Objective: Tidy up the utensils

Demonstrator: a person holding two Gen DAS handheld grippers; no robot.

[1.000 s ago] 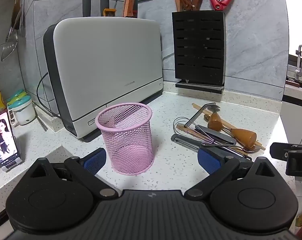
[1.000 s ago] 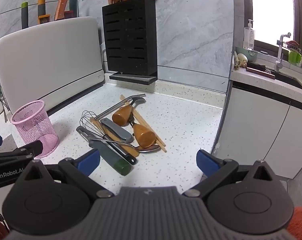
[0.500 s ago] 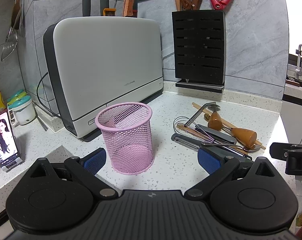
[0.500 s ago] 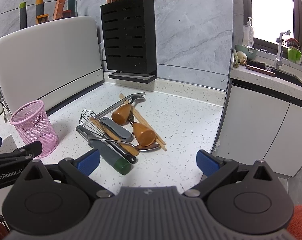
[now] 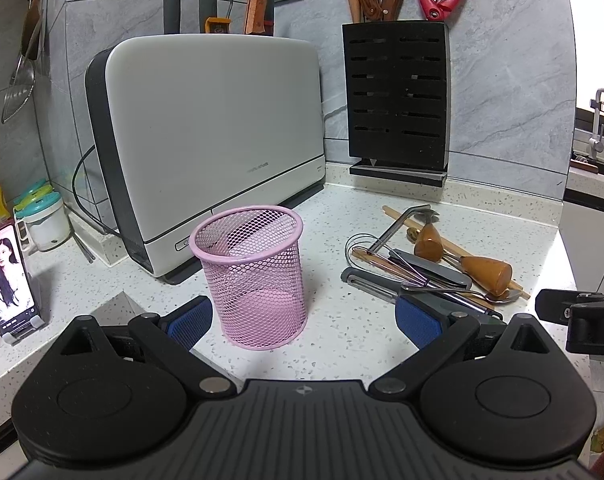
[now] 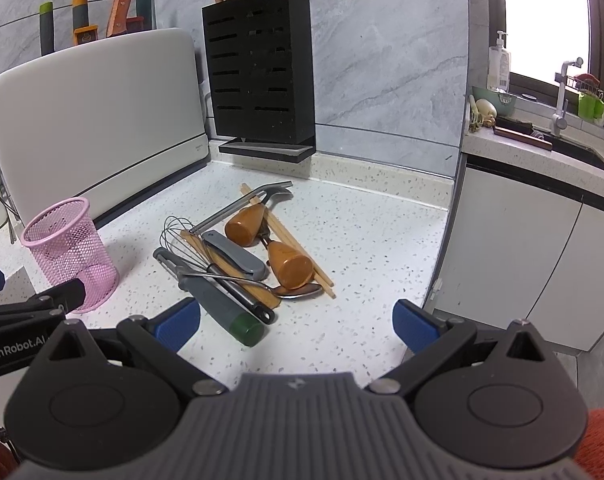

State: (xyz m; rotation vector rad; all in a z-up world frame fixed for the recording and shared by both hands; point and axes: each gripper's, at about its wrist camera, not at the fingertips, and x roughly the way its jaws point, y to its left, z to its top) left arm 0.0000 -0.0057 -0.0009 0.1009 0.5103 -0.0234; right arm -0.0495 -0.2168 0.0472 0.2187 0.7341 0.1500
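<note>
Utensils (image 6: 246,264) lie in a tangled heap on the speckled countertop (image 6: 362,240), right of the pink mesh cup (image 5: 254,276) and near the counter's front edge, and nothing has gone into that cup yet. Look at the mix: a wire whisk (image 6: 182,236) with a slim steel handle, a peeler with a fat grey handle capped in green (image 6: 226,308), a flat grey-handled tool (image 6: 238,258), two chunky wooden handles (image 6: 288,266), a metal spoon (image 6: 298,291), chopsticks (image 6: 298,248), and a bent steel bar (image 6: 242,208) on top at the back. All stiff and light, I'd say, but they cross one another, so lifting one may drag its neighbours. The polished steel looks slippery; the thick grey peeler handle looks like the safest bite, and it sits nearest the front, only partly pinned by the whisk handle. The whisk's wires would flex, so better to take it by the handle. The right gripper (image 6: 296,326) hovers just short of the pile, blue pads spread wide, empty. The left gripper (image 5: 304,322) hangs in front of the cup, fingers equally wide apart, holding nothing. The mesh cup looks light and could tip if a long handle is dropped in hard.
</note>
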